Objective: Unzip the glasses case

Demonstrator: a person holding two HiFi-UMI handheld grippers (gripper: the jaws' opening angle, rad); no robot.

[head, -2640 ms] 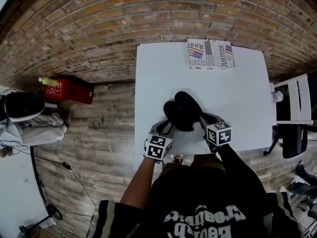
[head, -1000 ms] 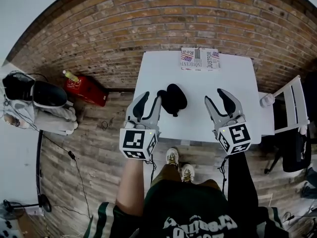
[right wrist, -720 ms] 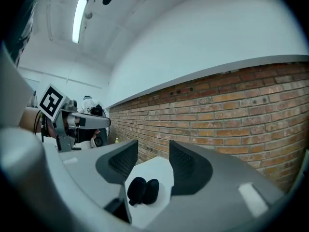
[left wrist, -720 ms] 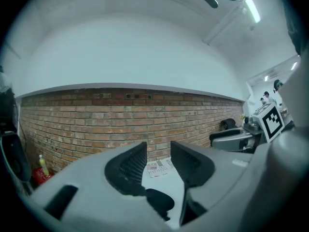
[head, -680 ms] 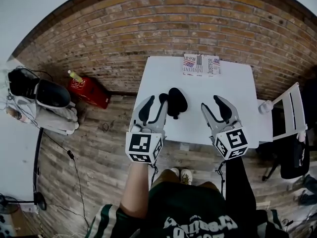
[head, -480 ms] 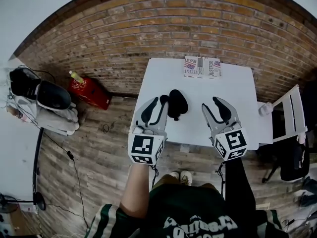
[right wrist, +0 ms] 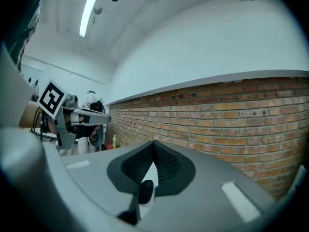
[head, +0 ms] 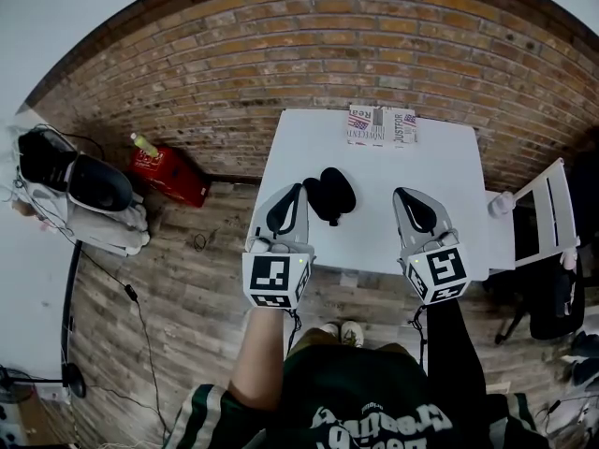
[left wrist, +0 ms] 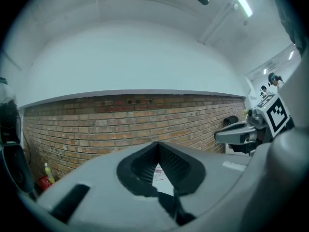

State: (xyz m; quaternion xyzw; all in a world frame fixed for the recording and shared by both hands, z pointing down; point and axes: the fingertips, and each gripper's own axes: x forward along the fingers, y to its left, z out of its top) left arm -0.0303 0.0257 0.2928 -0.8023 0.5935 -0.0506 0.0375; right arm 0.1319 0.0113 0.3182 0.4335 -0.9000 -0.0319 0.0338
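The black glasses case (head: 329,195) lies on the white table (head: 440,162) with its two halves spread apart. My left gripper (head: 297,191) hangs just left of the case and clear of it, pointing level at the brick wall. Its jaws have just been closing and now meet with nothing between them (left wrist: 157,145). My right gripper (head: 402,195) floats over the table to the right of the case, well apart from it. Its jaws have likewise just been closing and are shut on nothing (right wrist: 154,144). Each gripper view shows the other gripper off to the side.
A printed paper (head: 382,125) lies at the table's far edge, by the brick wall. On the wooden floor to the left sit a red box (head: 164,171) with a bottle (head: 140,144), and a dark bag on clothes (head: 80,190). A white chair (head: 547,209) stands at right.
Both grippers have left the case, which they held 2.6 s ago, and now hang apart from it. Both pairs of jaws, open half a second ago, have closed.
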